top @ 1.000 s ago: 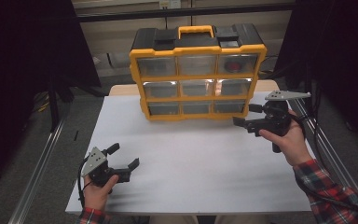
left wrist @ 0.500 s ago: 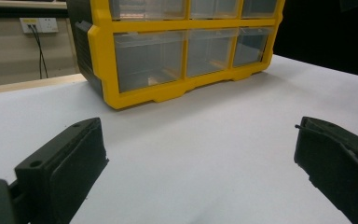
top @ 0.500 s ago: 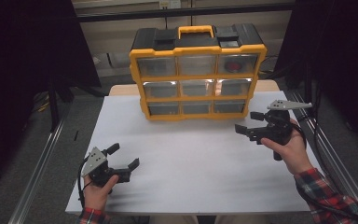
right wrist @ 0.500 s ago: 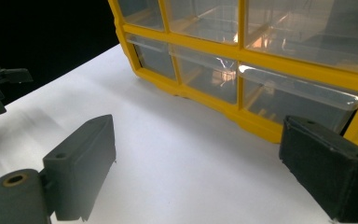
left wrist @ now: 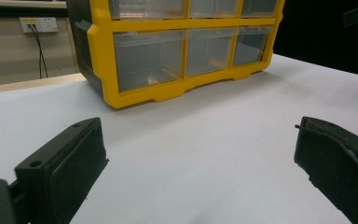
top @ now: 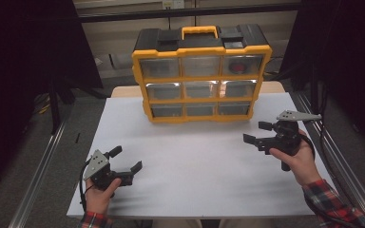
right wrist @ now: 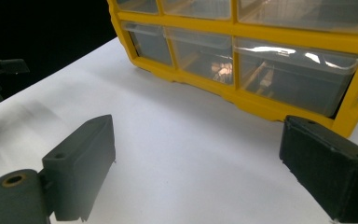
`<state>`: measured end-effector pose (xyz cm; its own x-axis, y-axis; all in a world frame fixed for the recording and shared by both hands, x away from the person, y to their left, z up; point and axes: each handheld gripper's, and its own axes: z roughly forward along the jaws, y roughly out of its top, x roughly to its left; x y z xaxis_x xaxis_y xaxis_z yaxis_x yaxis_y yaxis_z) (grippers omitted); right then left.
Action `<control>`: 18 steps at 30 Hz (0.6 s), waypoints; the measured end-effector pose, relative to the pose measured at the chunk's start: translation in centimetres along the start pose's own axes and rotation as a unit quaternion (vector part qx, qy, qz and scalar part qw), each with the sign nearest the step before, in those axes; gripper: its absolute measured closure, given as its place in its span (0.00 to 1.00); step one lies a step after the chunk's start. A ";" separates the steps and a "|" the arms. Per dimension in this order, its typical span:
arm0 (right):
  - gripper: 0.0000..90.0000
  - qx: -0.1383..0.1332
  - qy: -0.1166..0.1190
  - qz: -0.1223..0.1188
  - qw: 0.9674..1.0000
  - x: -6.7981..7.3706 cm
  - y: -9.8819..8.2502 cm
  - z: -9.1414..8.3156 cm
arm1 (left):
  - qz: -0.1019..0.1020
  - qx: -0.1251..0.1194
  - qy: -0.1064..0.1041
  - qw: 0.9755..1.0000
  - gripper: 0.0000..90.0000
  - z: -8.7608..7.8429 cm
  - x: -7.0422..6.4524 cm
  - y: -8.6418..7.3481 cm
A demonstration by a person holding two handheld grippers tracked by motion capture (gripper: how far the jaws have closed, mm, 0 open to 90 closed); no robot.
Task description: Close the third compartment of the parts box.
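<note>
Yellow drawer organizer (top: 201, 76) on table (top: 195, 175), 2 grippers gaping

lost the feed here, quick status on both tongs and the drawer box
Left tongs open, low over the table, empty. Right tongs open, empty, short of the yellow drawer organizer. All drawers shut. Nothing between tongs and organizer.

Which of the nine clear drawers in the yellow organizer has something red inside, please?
The top-right drawer of the organizer: a red item shows through its clear front, while the other eight show no red.
</note>
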<state>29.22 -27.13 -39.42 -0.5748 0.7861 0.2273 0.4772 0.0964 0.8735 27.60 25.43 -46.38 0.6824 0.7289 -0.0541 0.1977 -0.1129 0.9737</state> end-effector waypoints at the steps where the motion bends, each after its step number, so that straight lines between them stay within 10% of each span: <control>1: 0.12 -0.001 0.002 -0.001 1.000 0.0 -0.1 0.0 | -0.005 -0.003 -0.001 1.000 0.02 0.1 -0.1 0.0; 18: 0.12 -0.010 -0.004 0.003 1.000 -0.1 -2.1 -0.7 | -0.001 0.001 -0.001 1.000 0.02 0.0 0.0 0.0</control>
<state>27.84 -27.85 -40.95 -0.5668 0.7914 0.2289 0.4673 0.0800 0.8805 27.61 25.38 -46.43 0.6838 0.7275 -0.0570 0.2006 -0.1123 0.9732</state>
